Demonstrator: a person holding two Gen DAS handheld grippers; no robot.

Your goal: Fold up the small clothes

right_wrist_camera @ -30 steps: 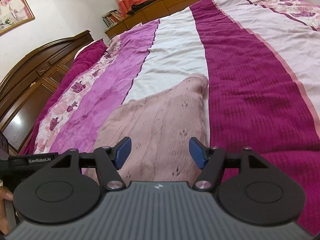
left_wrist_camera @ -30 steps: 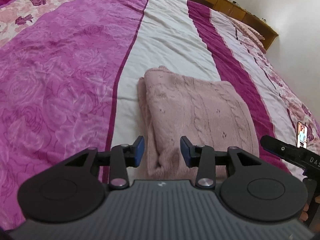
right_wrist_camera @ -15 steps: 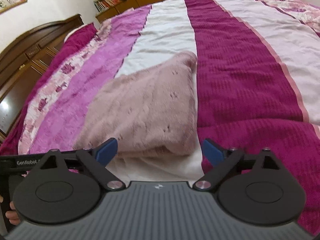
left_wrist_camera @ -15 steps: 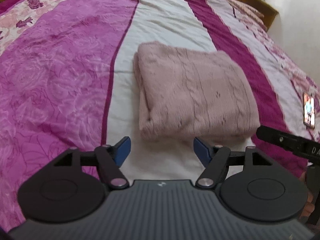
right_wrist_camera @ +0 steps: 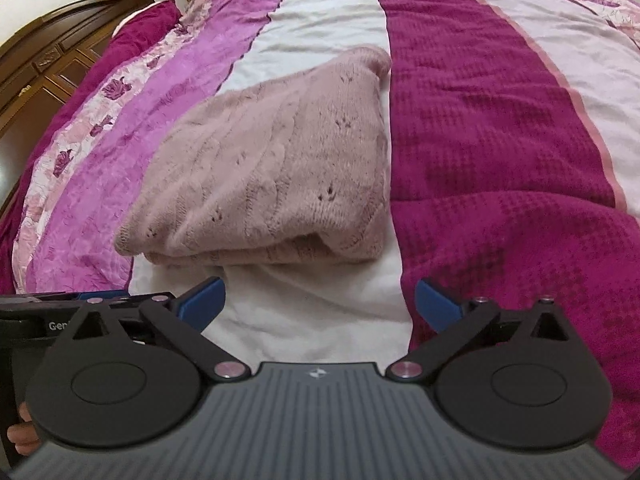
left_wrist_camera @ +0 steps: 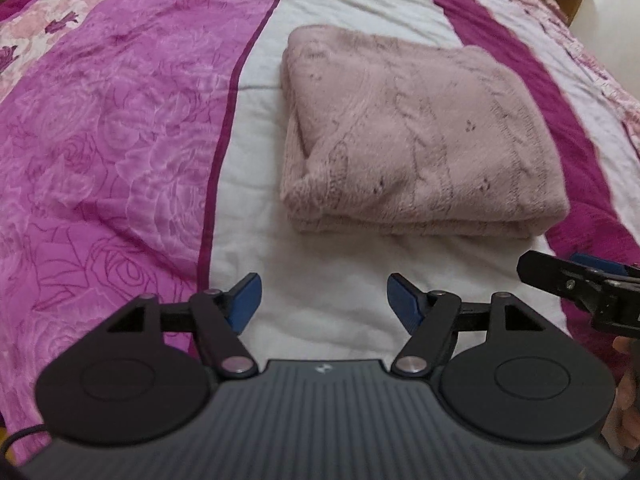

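Observation:
A folded dusty-pink knit sweater [left_wrist_camera: 416, 132] lies as a thick rectangle on the white stripe of the bedspread; it also shows in the right wrist view [right_wrist_camera: 276, 160]. My left gripper [left_wrist_camera: 323, 304] is open and empty, hovering above the white stripe a little short of the sweater's near edge. My right gripper [right_wrist_camera: 318, 304] is open wide and empty, also short of the near edge. The right gripper shows at the right edge of the left wrist view [left_wrist_camera: 580, 284].
The bed is covered by a striped spread: light magenta rose band [left_wrist_camera: 100, 140] on the left, dark magenta band [right_wrist_camera: 480, 140] on the right. A dark wooden headboard [right_wrist_camera: 48, 56] stands at far left. The left gripper's body [right_wrist_camera: 60, 320] sits close beside my right one.
Both grippers have opened wider and drawn back from the sweater, which was between their fingers a second ago. The sweater now lies free and folded on the bed.

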